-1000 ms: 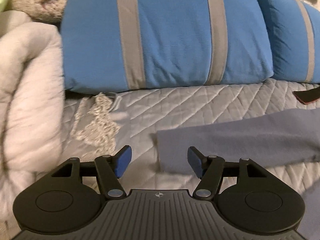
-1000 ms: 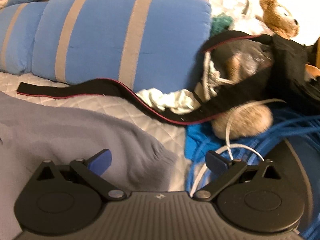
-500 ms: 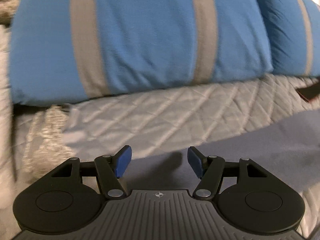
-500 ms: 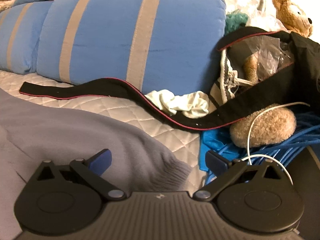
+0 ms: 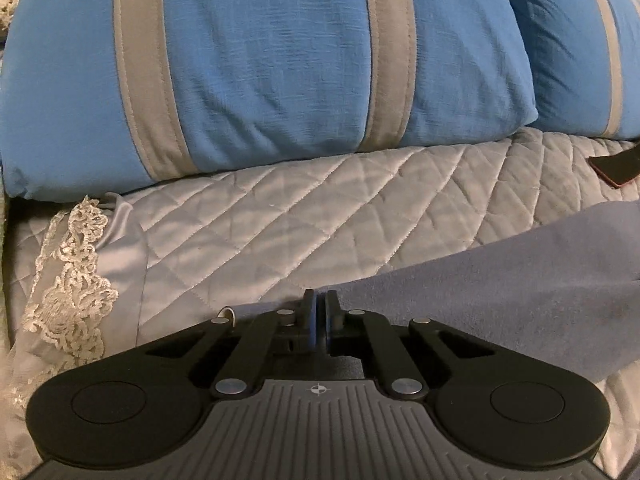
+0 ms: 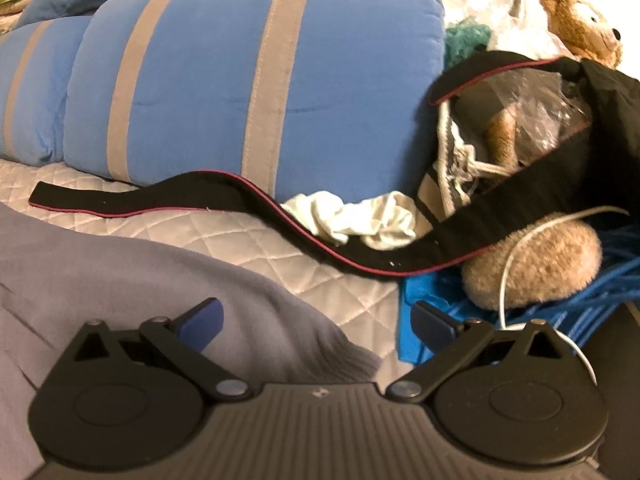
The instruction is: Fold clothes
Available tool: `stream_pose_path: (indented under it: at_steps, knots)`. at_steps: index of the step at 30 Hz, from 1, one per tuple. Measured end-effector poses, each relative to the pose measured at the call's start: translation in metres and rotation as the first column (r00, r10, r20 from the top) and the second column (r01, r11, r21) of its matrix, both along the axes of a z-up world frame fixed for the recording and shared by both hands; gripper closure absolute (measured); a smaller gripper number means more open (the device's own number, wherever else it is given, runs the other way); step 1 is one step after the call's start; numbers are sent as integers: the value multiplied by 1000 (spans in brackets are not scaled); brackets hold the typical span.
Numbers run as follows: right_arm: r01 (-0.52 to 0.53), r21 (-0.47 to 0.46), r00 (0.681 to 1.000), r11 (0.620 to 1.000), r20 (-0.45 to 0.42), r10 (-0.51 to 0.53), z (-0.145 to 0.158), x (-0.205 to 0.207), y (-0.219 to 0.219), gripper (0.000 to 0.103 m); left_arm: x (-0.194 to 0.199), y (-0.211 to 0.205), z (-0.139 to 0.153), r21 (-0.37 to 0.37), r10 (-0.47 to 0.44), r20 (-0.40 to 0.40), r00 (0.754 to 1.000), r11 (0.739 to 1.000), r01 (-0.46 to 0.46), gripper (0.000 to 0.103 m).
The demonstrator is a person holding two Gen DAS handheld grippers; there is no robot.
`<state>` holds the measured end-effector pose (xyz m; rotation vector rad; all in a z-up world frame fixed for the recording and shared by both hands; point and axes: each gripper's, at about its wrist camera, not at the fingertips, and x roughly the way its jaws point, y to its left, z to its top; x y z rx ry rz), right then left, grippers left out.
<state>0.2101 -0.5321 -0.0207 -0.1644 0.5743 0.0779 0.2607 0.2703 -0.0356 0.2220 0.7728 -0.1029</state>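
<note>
A grey-blue sweater [image 5: 520, 272] lies spread on the quilted grey bedspread [image 5: 320, 208]. One sleeve runs from the right down to my left gripper [image 5: 318, 308], which is shut on that sleeve's end; the pinched cloth is hidden behind the fingers. In the right wrist view the same sweater [image 6: 120, 272] fills the lower left, and its other sleeve ends in a ribbed cuff [image 6: 344, 356]. My right gripper [image 6: 316, 314] stands open just above this cuff, its blue pads wide apart and touching nothing.
Blue pillows with grey stripes [image 5: 260, 60] [image 6: 200, 80] line the back. A black strap with red trim [image 6: 160, 200] crosses the bedspread [image 6: 200, 224]. A white crumpled cloth [image 6: 352, 220], a teddy bear [image 6: 580, 28], blue cables [image 6: 600, 292] and a black bag crowd the right. Lace trim [image 5: 72, 292] edges the left.
My left gripper came down and forward over the sleeve end, then shut on it. My right gripper drifted a little left and stayed open.
</note>
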Motion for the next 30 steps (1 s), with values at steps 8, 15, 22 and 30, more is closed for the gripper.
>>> stream_pose_path:
  at_steps: [8, 15, 22, 30]
  knots:
    - [-16, -20, 996, 1000, -94, 14, -20, 41, 7, 17, -3, -7, -2, 33, 18, 30, 999, 999, -19, 100]
    - [-6, 5, 996, 1000, -86, 7, -23, 40, 6, 102, -15, -4, 8, 16, 26, 95, 995, 999, -28, 101]
    - [-6, -73, 999, 997, 40, 9, 16, -8, 20, 102, -49, 26, 41, -149, 57, 206, 977, 989, -26, 101]
    - [-61, -121, 987, 991, 141, 78, 57, -111, 29, 102, -139, 63, 68, -256, 51, 350, 935, 966, 43, 101]
